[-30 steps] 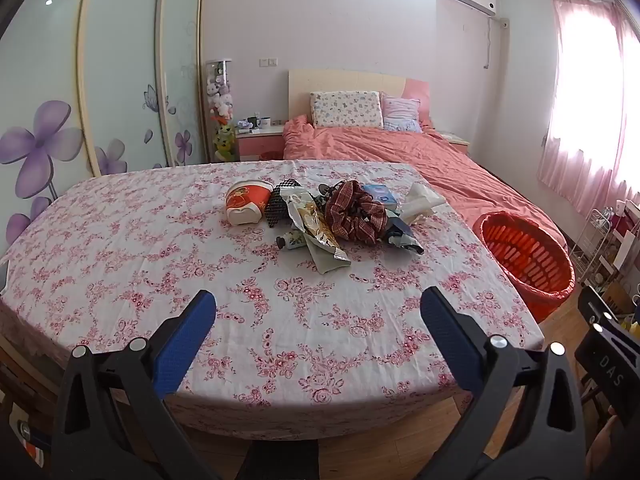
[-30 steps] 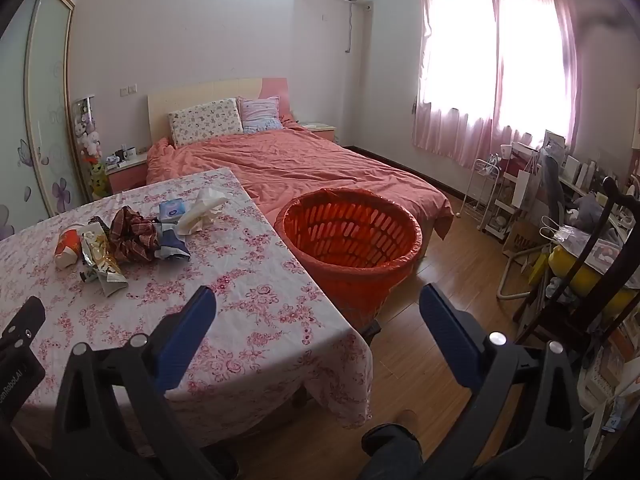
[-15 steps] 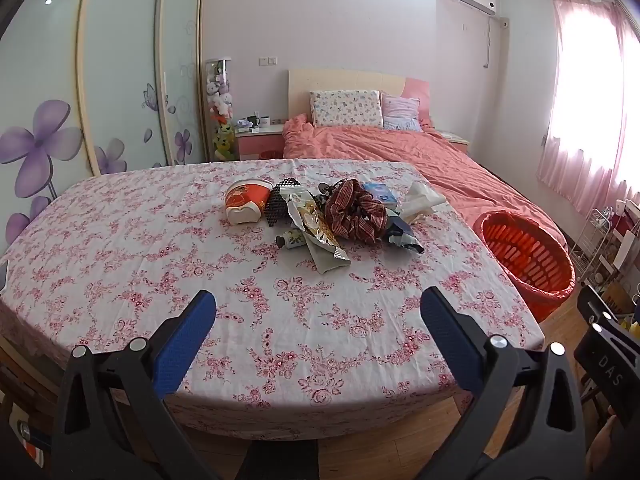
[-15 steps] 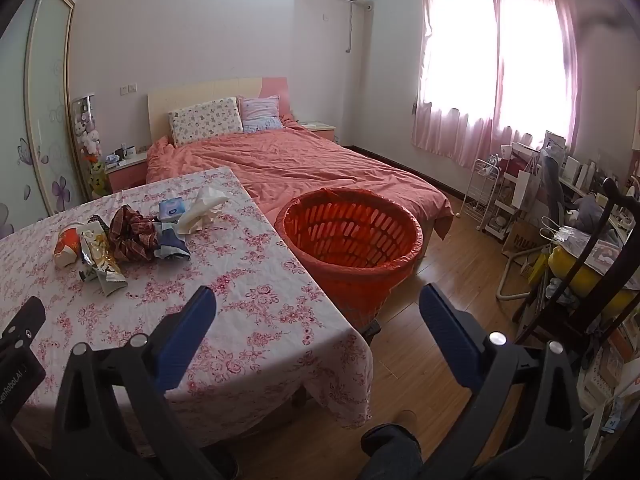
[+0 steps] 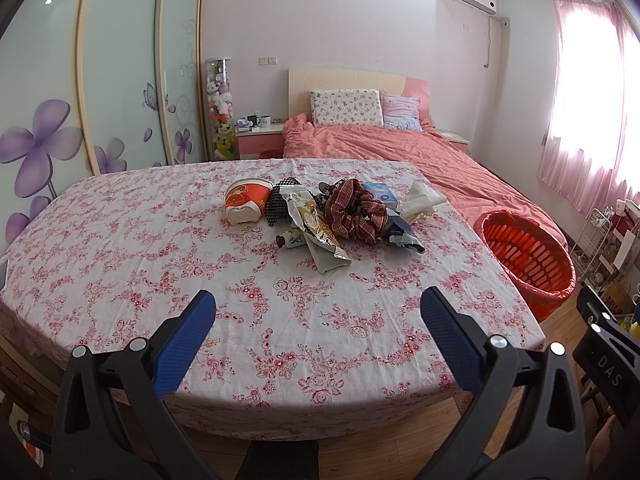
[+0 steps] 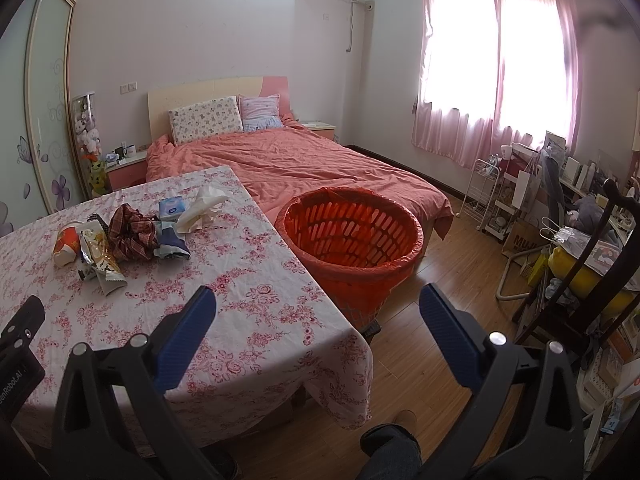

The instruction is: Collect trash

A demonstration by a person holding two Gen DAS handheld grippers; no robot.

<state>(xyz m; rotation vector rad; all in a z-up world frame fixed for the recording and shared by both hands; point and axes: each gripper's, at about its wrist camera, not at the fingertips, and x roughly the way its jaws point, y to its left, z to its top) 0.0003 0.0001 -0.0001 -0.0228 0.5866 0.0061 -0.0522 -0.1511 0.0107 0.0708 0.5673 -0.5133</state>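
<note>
Desk (image 5: 120, 248) draped in floral cloth, with the orange basket (image 6: 352, 236) standing on the floor just beside its right edge; the trash pile (image 5: 332, 216) lay heaped mid-desk, untouched. Left tool (image 5: 318, 322) and right tool (image 6: 318, 320) hung near the desk's front edge, fingers spread, empty. Collection judged not begun; next, reach to the pile. Nothing differed from the earlier frames
</note>
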